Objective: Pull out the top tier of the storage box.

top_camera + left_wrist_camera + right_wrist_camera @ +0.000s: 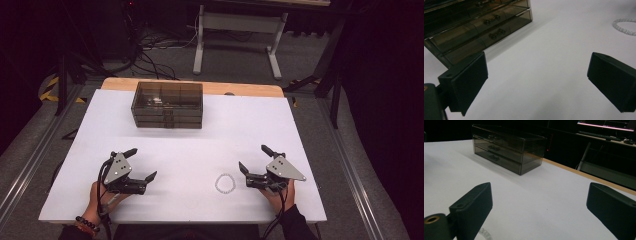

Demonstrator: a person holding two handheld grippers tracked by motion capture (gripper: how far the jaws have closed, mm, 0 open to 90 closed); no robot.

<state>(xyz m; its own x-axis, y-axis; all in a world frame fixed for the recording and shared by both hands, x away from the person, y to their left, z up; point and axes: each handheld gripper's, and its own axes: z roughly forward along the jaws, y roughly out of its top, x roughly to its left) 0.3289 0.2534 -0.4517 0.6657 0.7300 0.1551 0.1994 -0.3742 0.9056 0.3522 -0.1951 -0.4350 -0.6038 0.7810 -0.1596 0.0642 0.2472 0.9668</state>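
Both grippers rest low in the frame, jaws spread and empty: left gripper (pixel 138 163), right gripper (pixel 254 159). A white beaded bracelet (pixel 225 183) lies just beside the right one, probably ready for grasping; the smoky drawer organizer (pixel 167 105) stands upper centre, drawers closed.

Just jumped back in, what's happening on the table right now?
Nothing is being held yet. A person rests both hands near the front edge of the white table, with the left gripper and the right gripper both open and empty. A small white beaded bracelet lies flat just beside the right gripper. At the far side stands a smoky see-through drawer box with its drawers closed.
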